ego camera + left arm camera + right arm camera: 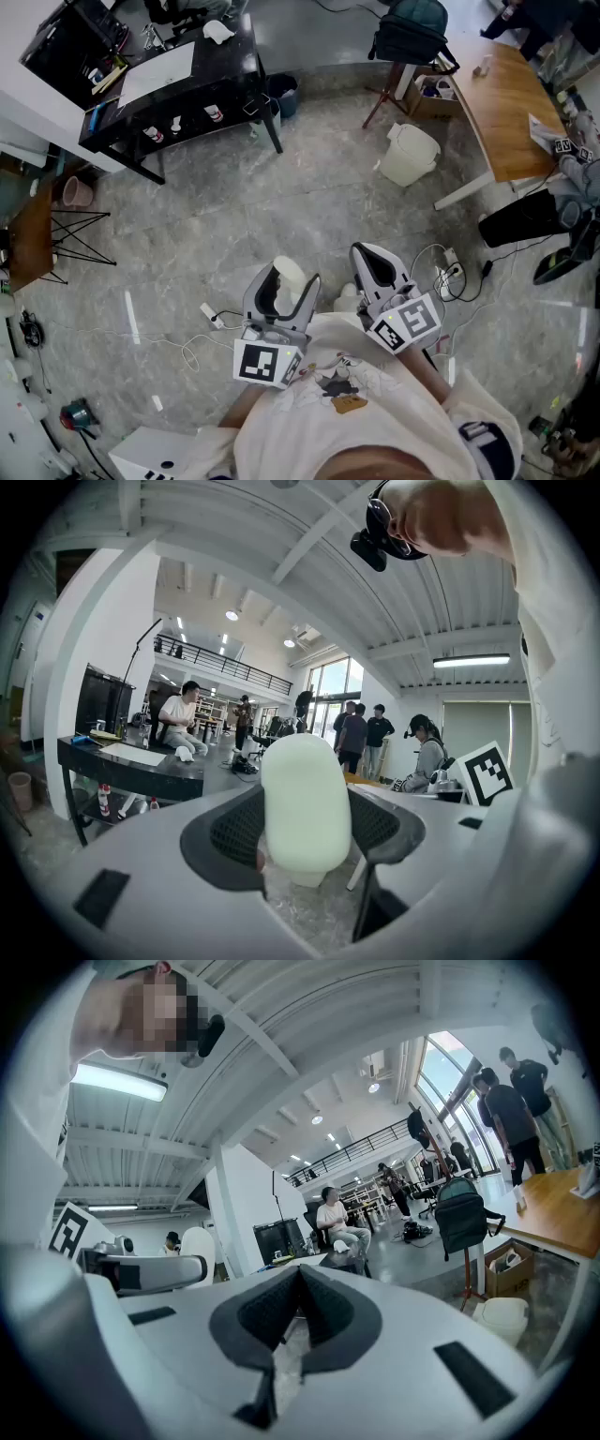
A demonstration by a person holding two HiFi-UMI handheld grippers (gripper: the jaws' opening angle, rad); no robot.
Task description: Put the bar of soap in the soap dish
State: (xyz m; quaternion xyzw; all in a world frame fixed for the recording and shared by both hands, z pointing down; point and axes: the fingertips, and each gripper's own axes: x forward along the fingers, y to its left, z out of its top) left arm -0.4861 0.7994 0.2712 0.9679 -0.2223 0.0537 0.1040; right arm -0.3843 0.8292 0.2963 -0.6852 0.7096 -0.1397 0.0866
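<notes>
I am reading no words, numbers or brands anywhere; only coded square markers [265, 364] are showing.

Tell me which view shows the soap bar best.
The left gripper view: the soap bar stands large between the left gripper's jaws. The head view shows only its top; the right gripper view, a small pale shape at left.

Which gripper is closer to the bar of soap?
Left. The left gripper holds the bar of soap between its jaws; the right gripper, shut and empty, sits apart beside it.
</notes>
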